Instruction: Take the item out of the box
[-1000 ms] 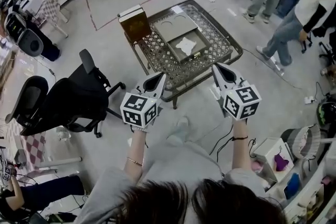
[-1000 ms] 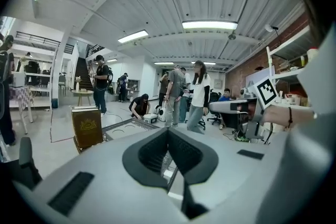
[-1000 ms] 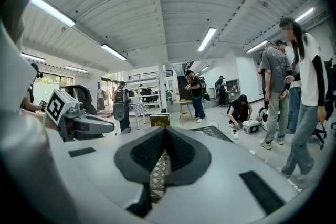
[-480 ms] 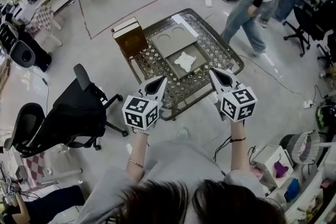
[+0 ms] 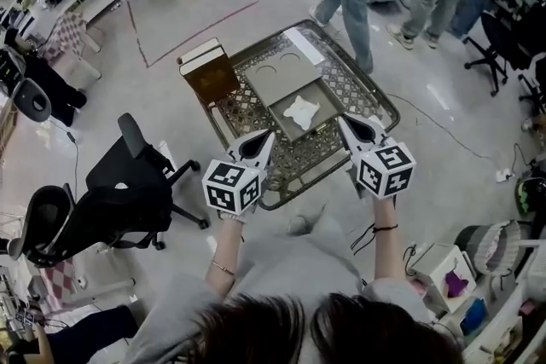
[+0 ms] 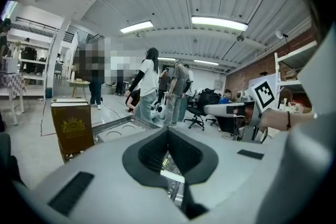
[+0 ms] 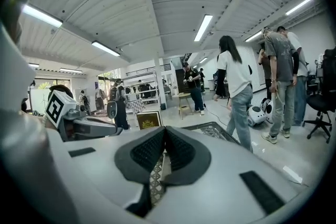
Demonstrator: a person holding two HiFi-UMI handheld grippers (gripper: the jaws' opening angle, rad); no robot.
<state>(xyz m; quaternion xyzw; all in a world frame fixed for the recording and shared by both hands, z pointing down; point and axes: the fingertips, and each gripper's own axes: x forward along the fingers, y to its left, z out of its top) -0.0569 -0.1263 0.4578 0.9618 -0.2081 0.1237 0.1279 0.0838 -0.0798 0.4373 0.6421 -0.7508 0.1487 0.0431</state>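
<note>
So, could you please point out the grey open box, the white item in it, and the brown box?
grey open box (image 5: 281, 74): head view, flat panel with two circles.
white item (image 5: 300, 109): head view, its middle.
brown box (image 5: 211, 79): head view, its brown face.

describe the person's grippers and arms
The left gripper and right gripper are light grey tapering shells with black ribbed pads, each bearing a white cube with black square markers. Grey sleeves; thin bracelet on the left wrist, dark band on the right.
</note>
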